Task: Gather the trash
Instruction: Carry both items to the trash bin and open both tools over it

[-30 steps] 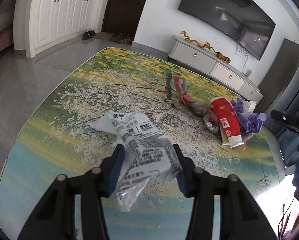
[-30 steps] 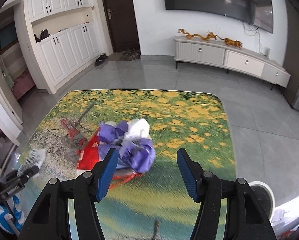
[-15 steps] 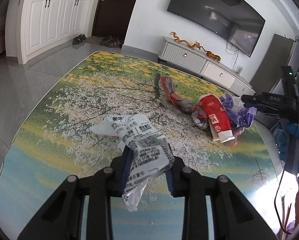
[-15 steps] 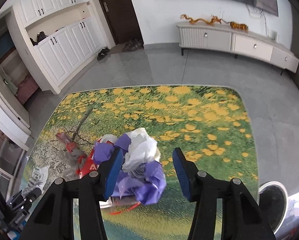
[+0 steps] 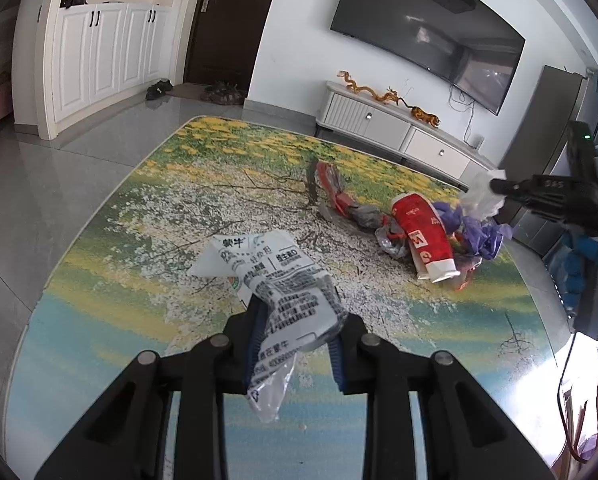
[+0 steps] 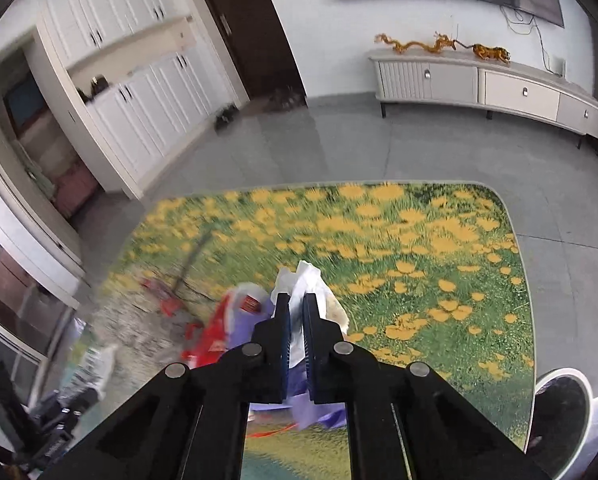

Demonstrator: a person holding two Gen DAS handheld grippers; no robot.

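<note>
Left gripper (image 5: 297,330): jaws have just been closing and now pinch the crumpled white printed plastic pouch (image 5: 275,280) mid-body, its far end resting on the flower-print desk (image 5: 99,280), its clear tail hanging below the jaws. Looks light, limp and slick; the grip on the bunched middle seems right, since a loose edge would likely slide out.

Centre of the desk: red-and-silver foil wrapper (image 5: 339,200), flat and crinkly, probably best pinched at a raised fold. Red paper cup (image 5: 423,232) on its side, light and crushable; take the rim or squeeze the wall.

Right gripper (image 6: 296,312): jaws have just snapped nearly shut on a white tissue wad (image 6: 303,280) sitting on the purple crumpled plastic bag (image 5: 479,232). Soft, near weightless, may tear or drag the bag.
</note>
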